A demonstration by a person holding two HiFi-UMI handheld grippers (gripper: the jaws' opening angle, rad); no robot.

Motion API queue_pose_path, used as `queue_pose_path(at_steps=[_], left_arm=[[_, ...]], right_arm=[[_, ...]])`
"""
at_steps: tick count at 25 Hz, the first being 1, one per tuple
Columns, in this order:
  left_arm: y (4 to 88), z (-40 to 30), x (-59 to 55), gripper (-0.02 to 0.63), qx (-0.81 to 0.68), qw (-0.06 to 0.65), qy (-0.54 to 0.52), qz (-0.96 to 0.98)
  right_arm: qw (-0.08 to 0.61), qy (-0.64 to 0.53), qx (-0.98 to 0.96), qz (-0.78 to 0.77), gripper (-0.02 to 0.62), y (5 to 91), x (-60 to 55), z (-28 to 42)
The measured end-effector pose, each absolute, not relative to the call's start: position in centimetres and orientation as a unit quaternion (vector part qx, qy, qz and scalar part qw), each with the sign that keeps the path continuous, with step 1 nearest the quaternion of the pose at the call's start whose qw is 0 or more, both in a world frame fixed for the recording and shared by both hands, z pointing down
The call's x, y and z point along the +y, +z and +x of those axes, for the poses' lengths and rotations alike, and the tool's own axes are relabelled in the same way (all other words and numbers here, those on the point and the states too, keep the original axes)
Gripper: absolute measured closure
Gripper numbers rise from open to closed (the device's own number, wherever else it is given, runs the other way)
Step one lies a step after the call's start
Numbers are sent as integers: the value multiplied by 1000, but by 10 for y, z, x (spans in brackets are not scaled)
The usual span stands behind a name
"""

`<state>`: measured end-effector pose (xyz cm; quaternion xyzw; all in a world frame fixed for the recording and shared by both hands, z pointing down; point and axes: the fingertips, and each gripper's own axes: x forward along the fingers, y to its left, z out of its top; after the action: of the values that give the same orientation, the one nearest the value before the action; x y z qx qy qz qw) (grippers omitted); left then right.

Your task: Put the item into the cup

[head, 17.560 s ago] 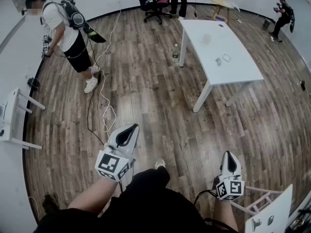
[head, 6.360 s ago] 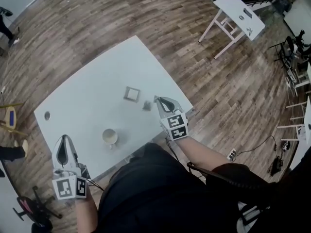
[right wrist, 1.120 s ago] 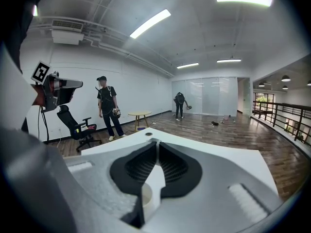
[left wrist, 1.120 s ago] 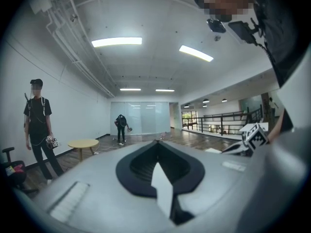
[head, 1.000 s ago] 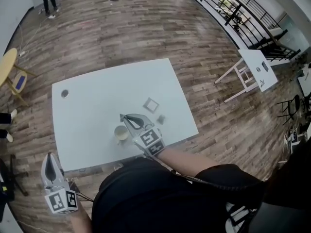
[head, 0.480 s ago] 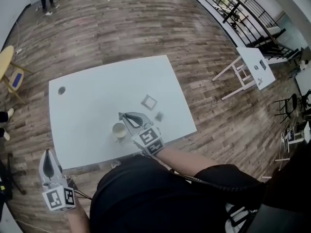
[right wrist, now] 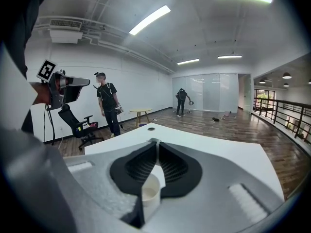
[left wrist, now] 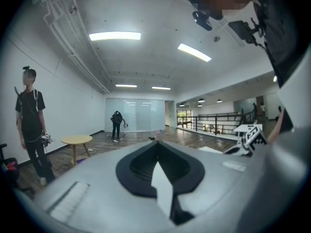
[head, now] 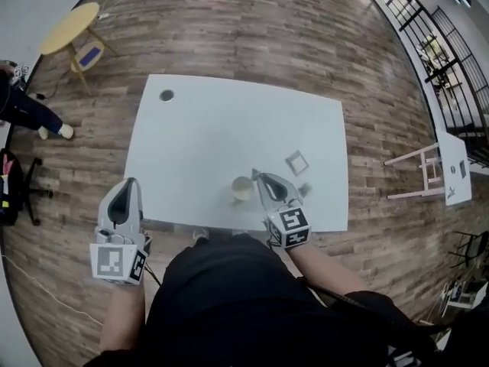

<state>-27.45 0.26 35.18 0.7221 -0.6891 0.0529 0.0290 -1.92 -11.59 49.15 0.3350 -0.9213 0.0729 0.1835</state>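
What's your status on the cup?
Right gripper shut, tips by the cup, nothing seen held. Left gripper shut, off the table. Small grey item lies on the table. Nothing blocks the cup.

The cup [head: 241,188] is small, round and cream-coloured, standing upright with its mouth open on the white counter [head: 206,136], near the front edge. A small grey square piece [head: 296,161] lies flat to its right. A smaller dark piece [head: 305,191] lies nearer the edge; both are apart from the cup.
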Motion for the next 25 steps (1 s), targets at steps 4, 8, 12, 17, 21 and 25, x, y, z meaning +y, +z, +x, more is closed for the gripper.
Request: queue_pose_path(at_steps=[4,8,12,17,21,25], left_arm=[[353,-274,2,606,-686,31,56,725],[353,-276,-2,606,-682,34,57,728],[352,-277,-8,606,-679,37,59,731],[353,-278,-12,606,-674,41,64,734],[353,-275,-18,606,-670,41,68,738],[351,-272,-21,606,-668,43,71,740]], right_arm=[[190,72,-921,333,577,494,-114,-18],[194,73,-923,325,577,496,-111,-24],[198,76,-924,319,577,499,-109,-31],[201,84,-924,315,577,503,-107,-34],[205,92,-923,312,577,509,-103,-34],[206,101,-921,313,577,512,-101,-29]])
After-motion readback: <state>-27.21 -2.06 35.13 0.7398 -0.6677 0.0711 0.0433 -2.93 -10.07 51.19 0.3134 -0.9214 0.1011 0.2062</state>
